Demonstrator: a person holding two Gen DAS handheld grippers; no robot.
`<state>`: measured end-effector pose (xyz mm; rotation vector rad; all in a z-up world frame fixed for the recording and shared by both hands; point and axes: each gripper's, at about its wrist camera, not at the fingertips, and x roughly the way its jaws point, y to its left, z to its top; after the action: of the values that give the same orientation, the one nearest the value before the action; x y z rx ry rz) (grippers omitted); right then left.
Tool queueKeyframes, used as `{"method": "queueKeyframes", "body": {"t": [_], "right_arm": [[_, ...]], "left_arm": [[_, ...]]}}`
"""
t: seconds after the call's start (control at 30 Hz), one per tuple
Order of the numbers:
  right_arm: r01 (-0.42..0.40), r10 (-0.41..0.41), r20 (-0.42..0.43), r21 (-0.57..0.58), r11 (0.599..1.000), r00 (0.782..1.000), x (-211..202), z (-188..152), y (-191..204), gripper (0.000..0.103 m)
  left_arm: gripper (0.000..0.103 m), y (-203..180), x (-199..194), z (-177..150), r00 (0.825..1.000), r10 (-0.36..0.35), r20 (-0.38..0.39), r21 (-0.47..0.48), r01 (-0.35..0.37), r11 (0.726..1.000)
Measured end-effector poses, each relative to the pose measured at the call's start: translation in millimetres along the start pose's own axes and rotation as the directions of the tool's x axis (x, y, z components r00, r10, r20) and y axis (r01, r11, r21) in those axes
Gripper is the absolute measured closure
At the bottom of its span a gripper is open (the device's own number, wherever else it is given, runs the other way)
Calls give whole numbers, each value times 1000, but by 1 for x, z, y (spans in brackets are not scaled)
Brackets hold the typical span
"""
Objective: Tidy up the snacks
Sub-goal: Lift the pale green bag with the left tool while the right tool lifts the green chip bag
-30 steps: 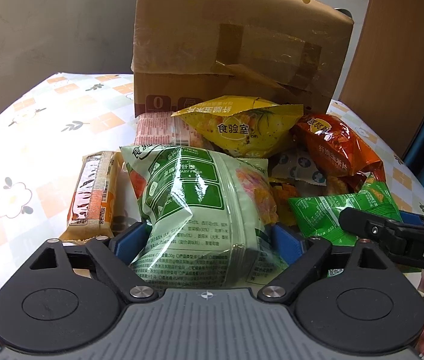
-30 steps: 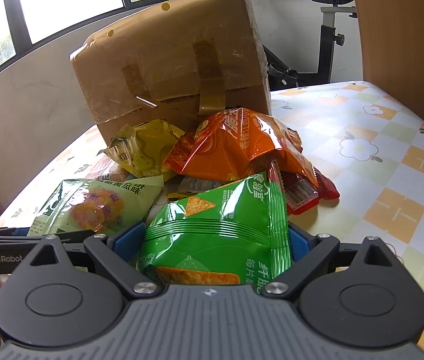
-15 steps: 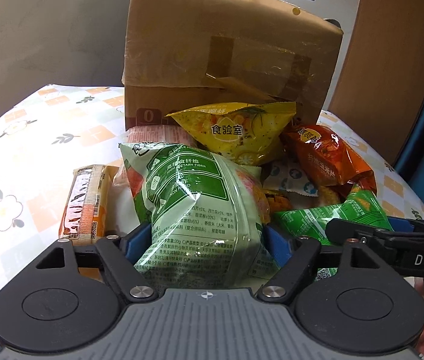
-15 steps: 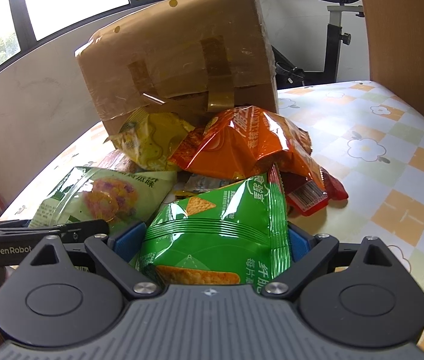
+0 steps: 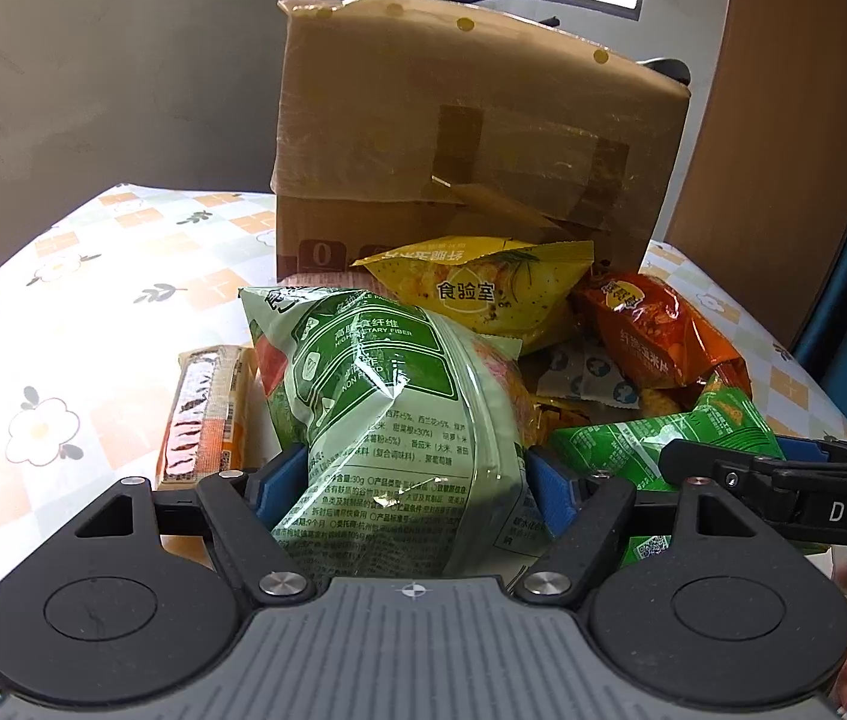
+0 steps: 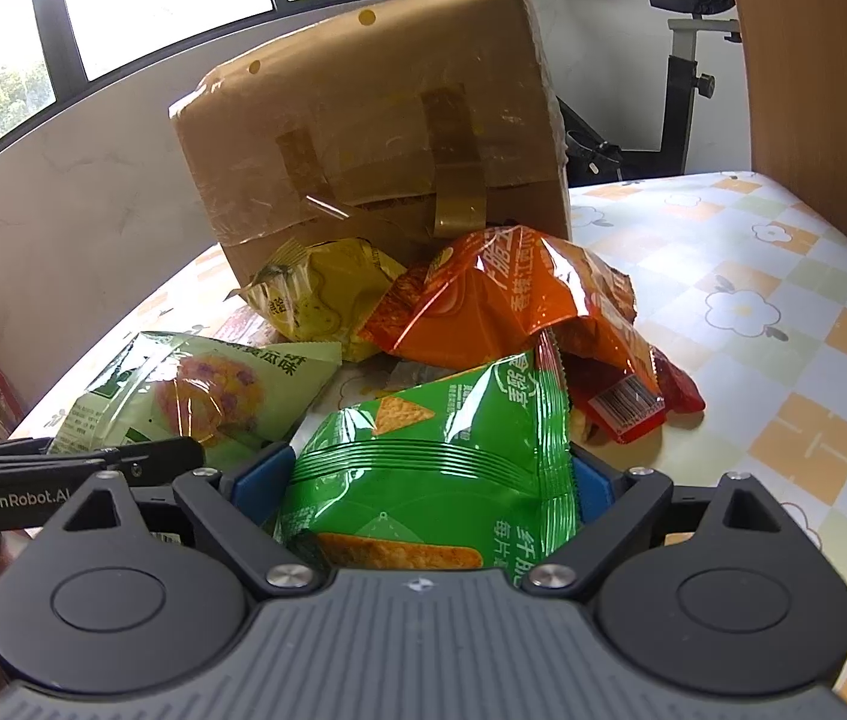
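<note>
1. Left wrist view: the left gripper (image 5: pixel 414 483) has its blue pads (image 5: pixel 550 495) pressed against both sides of the pale green bag (image 5: pixel 387 414), which stands between them at 6 o'clock.
2. At 9 o'clock of that bag, a wrapped bar (image 5: pixel 204 414) lies on the tablecloth (image 5: pixel 63 312).
3. At 12 o'clock, a yellow bag (image 5: pixel 483 288) rests against the box (image 5: pixel 471 138); an orange bag (image 5: pixel 657 336) sits at 2 o'clock.
4. At 3 o'clock, the right gripper's finger crosses a green bag (image 5: pixel 633 450).
5. Right wrist view: the right gripper (image 6: pixel 423 486) is clamped on the green bag (image 6: pixel 435 462), its pads touching both edges.
6. The orange bag (image 6: pixel 501 306) lies at 12 o'clock, the yellow bag (image 6: pixel 321 288) at 11 o'clock, both against the box (image 6: pixel 375 120).
7. The pale green bag (image 6: pixel 201 390) is at 10 o'clock, held by the left gripper.
</note>
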<state>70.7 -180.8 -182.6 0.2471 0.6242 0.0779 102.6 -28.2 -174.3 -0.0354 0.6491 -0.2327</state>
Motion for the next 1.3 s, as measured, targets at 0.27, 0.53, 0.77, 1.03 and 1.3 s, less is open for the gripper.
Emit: {"method": "queueKeyframes", "body": {"t": [0.27,0.53,0.77,1.03,1.3], "right_arm": [[-4,4,14,-17,1000,1000,-5,3,4,9],[-11,12,42,-35,999,999,-13,8,10,9],[-13,16,51,-51,999,999,-15,13,13,9],[-12,15,62,-58,998,998,-16,15,14,9],[-3,11,106,-70,998,994,-26,23,14,9]], "left_arm": [[24,3,-11,2,999,0,44,-5,0,1000],[24,5,-27,3,995,10,98,2,-10,1000],[24,4,-34,4,992,14,124,0,-14,1000],[24,5,-43,3,989,19,148,-4,-19,1000],[24,7,-55,6,981,30,191,-8,-29,1000]]}}
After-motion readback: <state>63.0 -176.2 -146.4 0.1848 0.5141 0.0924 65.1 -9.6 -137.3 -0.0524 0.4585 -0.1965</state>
